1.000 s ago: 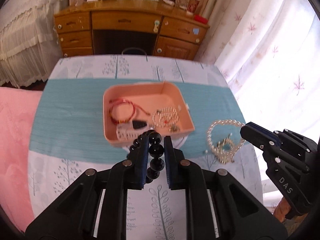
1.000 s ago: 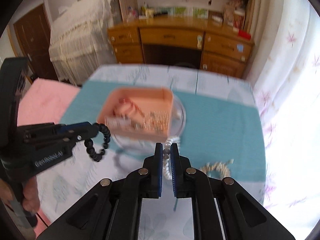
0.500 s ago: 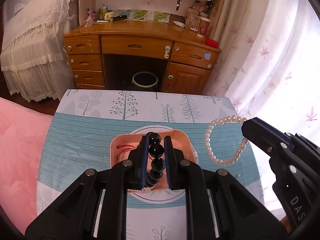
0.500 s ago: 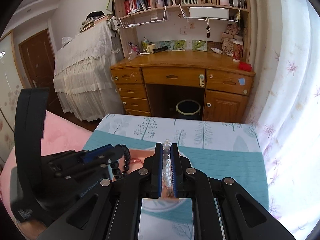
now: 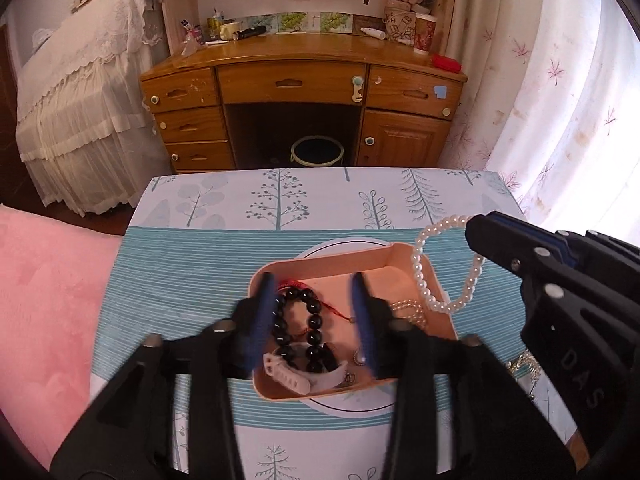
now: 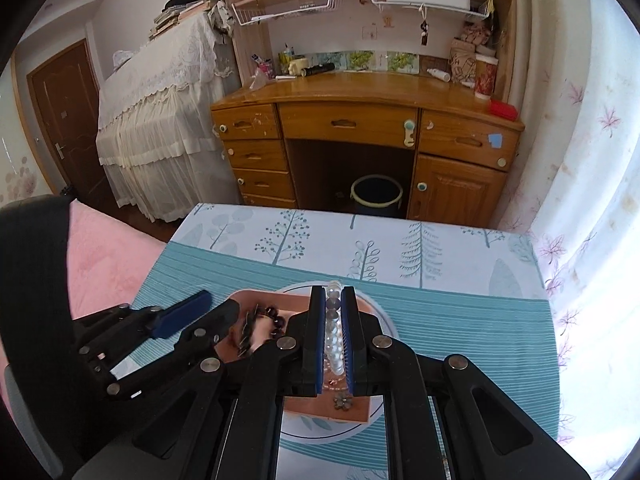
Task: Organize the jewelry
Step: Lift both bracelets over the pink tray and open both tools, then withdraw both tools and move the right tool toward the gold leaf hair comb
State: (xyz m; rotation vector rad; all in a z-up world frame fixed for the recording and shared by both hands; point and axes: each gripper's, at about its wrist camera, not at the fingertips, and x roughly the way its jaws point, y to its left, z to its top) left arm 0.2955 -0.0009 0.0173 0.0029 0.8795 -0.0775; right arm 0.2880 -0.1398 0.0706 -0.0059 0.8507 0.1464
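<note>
my left claw [image 5: 314, 284] over pink tray [image 5: 340, 258], jaws opening, pads clear of black bead bracelet [image 5: 298, 326], which lies in tray between them, on red cord bracelet [image 5: 332, 308] and white strap [image 5: 304, 376]. my right claw [image 6: 333, 296] clamped on pearl bracelet [image 5: 440, 264], loop hanging over tray's right rim. tray sits on teal-striped tablecloth [image 5: 180, 264]. gold chain [image 5: 524, 364] lies on cloth right of tray, partly hidden.

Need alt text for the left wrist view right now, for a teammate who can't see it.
The left gripper, jaws opening, is above a pink tray where a black bead bracelet lies apart from its fingers. At right, the right gripper holds a pearl bracelet over the tray's edge.
</note>
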